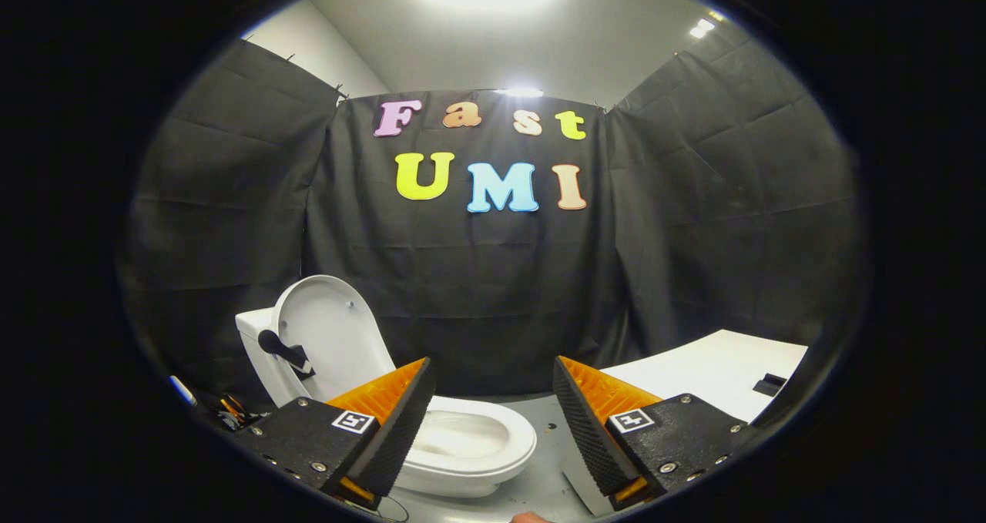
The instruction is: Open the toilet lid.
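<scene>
My gripper point(489, 423) jaws hang spread, empty; toilet lid point(327, 338) stands raised beyond them — a careless bump could drop it shut.

One toilet point(462, 446), one raised lid point(331, 334), one white table point(709, 369), one pair of spread tongs point(493, 400).

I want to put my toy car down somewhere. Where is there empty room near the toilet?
The white tabletop beyond the right finger is mostly bare, apart from a small black thing near its far edge. The grey floor between toilet bowl and tabletop is free too. It is crowded behind the left finger, by the raised lid. The hand-held gripper is open, holding nothing.
</scene>
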`<state>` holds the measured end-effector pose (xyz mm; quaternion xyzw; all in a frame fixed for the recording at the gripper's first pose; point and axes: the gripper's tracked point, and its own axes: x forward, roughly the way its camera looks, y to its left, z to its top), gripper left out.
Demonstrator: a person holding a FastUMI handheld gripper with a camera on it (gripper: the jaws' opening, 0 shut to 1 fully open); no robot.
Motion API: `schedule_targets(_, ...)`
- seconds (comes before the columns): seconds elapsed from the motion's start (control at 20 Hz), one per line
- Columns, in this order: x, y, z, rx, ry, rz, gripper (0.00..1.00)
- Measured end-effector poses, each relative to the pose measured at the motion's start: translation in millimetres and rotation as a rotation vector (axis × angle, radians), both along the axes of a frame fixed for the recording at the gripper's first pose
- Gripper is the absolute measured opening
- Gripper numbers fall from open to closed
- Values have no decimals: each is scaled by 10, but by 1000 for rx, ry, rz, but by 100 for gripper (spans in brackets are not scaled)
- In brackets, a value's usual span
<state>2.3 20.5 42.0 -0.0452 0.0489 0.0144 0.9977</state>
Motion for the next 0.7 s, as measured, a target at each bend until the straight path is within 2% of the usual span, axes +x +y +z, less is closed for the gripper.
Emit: schedule_targets(0.7, -4, -326, -78, 57, 7, -26, 95)
